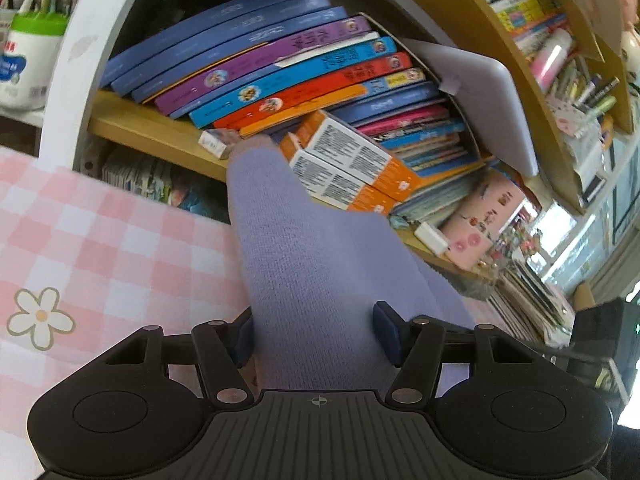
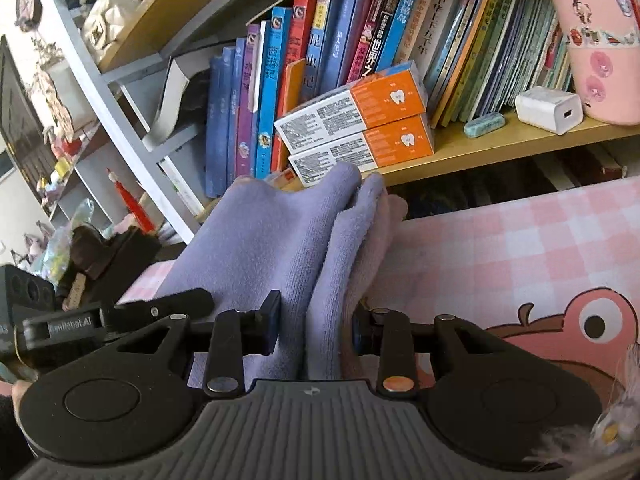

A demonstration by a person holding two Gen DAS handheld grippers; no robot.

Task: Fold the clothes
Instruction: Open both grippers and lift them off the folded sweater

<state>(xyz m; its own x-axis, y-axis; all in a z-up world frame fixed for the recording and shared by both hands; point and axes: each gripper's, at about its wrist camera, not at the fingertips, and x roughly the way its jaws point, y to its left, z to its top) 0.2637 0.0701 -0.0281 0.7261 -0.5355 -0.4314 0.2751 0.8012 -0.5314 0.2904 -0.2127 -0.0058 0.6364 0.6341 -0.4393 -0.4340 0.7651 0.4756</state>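
My left gripper was clenched on a lavender knit garment, the soft ribbed fabric bunched thick between its blue pads and rising in a rounded fold toward the far bookshelf. My right gripper gripped the same garment, pinching two fuzzy, stacked layers that ended in blunt rounded tips. The cloth hung lifted above the surface, which was covered by a smooth pink-and-white checked cloth printed with a flower. On the wooden shelf beyond stood two glossy orange-and-white rectangular boxes, stacked, before upright book spines.
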